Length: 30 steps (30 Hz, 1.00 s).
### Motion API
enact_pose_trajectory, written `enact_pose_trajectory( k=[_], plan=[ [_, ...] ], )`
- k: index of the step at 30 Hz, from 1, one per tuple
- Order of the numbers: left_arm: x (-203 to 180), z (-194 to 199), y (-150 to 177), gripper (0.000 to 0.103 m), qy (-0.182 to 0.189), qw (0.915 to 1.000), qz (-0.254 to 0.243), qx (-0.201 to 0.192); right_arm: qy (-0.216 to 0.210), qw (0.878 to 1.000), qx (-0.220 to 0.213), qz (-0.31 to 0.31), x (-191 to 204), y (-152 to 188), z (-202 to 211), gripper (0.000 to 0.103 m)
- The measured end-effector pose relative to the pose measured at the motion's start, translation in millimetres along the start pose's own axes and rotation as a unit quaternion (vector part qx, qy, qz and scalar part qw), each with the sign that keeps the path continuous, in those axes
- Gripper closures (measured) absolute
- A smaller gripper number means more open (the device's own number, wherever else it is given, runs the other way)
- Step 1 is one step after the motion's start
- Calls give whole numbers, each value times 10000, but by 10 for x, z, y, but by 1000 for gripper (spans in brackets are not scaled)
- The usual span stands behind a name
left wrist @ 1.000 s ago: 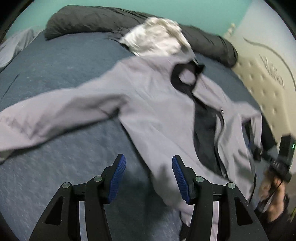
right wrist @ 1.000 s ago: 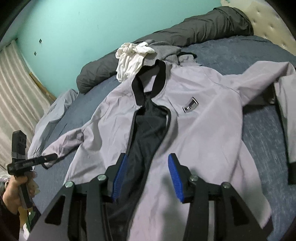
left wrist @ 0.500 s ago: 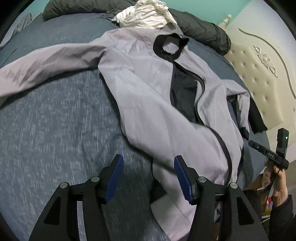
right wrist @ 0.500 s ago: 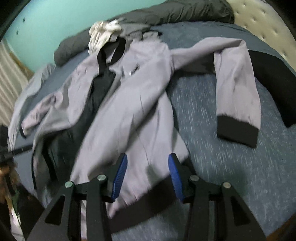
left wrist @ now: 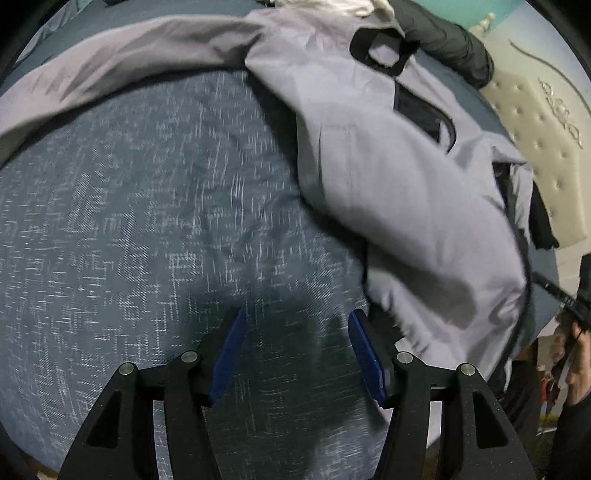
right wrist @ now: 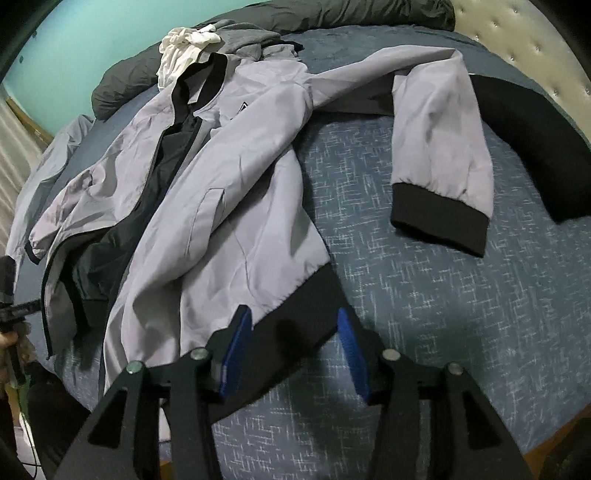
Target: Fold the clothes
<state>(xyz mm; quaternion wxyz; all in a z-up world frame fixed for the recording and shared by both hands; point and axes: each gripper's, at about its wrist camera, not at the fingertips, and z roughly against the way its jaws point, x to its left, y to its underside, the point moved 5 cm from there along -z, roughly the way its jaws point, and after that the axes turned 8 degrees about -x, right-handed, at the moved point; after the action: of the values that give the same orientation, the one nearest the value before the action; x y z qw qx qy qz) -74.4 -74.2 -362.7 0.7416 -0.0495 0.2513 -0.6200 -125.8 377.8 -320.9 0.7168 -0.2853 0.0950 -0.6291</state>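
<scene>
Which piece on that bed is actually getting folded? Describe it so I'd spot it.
On the blue bedspread lies a lilac-grey jacket, unzipped, showing dark lining. Unlike the crumpled white garment and dark grey duvet behind it, it has black cuffs, collar and hem.

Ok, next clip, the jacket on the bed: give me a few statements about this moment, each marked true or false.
1. The jacket lies unzipped, dark lining showing. True.
2. The right gripper is clamped on a sleeve cuff. False: its jaws are opening over the black hem band, not pressing it.
3. The left gripper holds nothing. True: only the blue bedspread shows between its jaws.
4. The white garment lies by the hem. False: it lies near the collar.
</scene>
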Motion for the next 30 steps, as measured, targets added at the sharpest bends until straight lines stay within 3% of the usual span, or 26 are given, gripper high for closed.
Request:
enact_pose_trajectory(
  k=[3,7,11,15,18,20,22,23,26,30],
  plan=[
    [-61,-117,4,40,100,9999,-31,6,-69,9999,86,-44,-2,-35,-117,50],
    [-200,-188,-79,32,325,9992,25,-224,-8,9996,240,-146,-39,-33,-275,49],
    [-340,-247,-216,32,502,9978,66,-433,39,9994,351,-5,-1,-43,-398,49],
    [-392,-325,-354,32,418,9971,161,-616,-5,9991,369,193,77,-73,-446,49],
    [-400,-401,-449,32,405,9961,317,-719,-35,9991,329,264,62,-60,-433,62],
    [-434,-435,-499,33,416,9955,331,-785,-80,9992,295,262,61,-51,-415,83],
    [-510,-430,-544,43,448,9952,217,-843,-122,9990,297,322,82,-14,-385,98],
    [-554,-422,-565,59,467,9950,141,-872,-159,9987,322,359,99,5,-373,100],
    [-694,-324,-634,88,474,9939,-139,-983,-412,9973,459,394,206,70,-287,103],
    [-829,10,-737,98,447,9902,-506,-1219,-665,9952,415,579,376,86,-37,103]
  ],
)
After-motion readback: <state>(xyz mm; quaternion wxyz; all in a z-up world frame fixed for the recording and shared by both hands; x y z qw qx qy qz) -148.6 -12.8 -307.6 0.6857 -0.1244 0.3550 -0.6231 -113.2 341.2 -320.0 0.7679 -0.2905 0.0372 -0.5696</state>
